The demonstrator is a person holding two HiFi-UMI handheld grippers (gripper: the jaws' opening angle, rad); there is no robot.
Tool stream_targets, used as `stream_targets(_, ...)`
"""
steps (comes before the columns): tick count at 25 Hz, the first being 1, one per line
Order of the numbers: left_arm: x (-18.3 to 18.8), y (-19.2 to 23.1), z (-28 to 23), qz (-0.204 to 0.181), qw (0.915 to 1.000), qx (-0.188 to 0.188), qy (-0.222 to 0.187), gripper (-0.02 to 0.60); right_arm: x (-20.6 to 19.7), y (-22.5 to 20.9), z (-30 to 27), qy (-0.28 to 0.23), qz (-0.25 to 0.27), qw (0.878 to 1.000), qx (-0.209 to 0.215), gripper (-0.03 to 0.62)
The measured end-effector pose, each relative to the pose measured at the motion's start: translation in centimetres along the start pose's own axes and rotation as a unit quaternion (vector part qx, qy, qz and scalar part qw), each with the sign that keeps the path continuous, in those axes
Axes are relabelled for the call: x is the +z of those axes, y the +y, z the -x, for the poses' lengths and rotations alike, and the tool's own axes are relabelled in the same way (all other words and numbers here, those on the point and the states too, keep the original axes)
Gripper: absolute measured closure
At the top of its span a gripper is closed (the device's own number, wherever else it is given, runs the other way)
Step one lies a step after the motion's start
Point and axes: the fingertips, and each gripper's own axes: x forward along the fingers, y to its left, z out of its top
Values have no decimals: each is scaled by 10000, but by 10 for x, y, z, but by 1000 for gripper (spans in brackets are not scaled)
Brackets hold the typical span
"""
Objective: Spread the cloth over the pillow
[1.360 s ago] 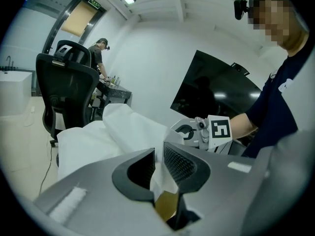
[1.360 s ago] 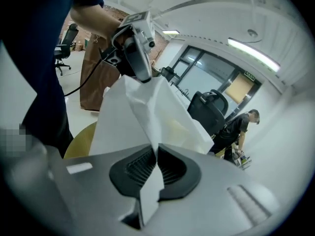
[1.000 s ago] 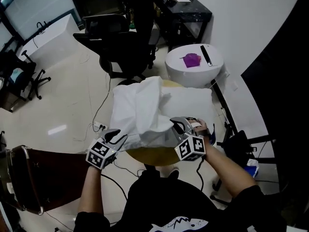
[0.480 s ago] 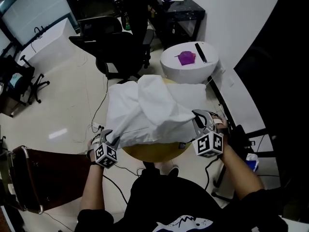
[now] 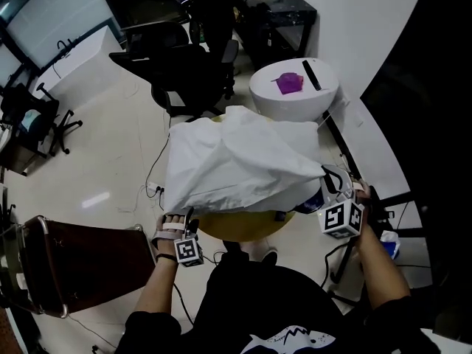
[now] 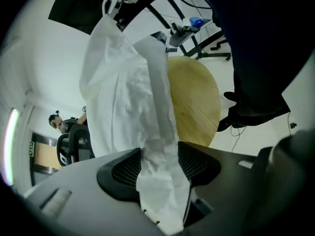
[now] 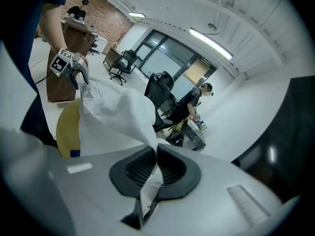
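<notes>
A white cloth lies stretched over the pillow on a round yellow table; only a strip of pillow shows at the far right. My right gripper is shut on the cloth's near right corner, pinched thin between its pads. My left gripper sits low at the near left corner. Its jaws have just been opening; a bunched strip of cloth still hangs between the parted pads of the left gripper. The table shows beyond it.
A white round side table with a purple thing and a black bar stands behind the pillow. A black office chair is at the back, a brown chair at my left. Cables lie on the floor.
The cloth has been drawn out wider over the pillow. My right gripper moved right with its corner. My left gripper sank toward me, rolled over, and its jaws spread.
</notes>
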Motion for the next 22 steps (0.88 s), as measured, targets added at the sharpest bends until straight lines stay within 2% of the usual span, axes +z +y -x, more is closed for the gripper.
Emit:
stream_targets(3,-4,7,-2,-21,9996,249,156,397,-9,-8,5,57,-40,9999,-83,582)
stream_targets(6,-5,15,0,19,9993,345,172,509,-18,-18,10,112,-58,9998,-172,582)
stream_targets(9,-5,19,5,-20,9993,365,112,574,-30,-23,15,200,-72,9995,-239,582)
stream_targets(17,-7,25,39,-207,9989,376,-182,581,-70,-39,34,540,-77,9974,-461,582)
stream_targets(22,3,21,58,-612,9969,272,-417,581,-94,-33,52,735,117,9960,-487,582)
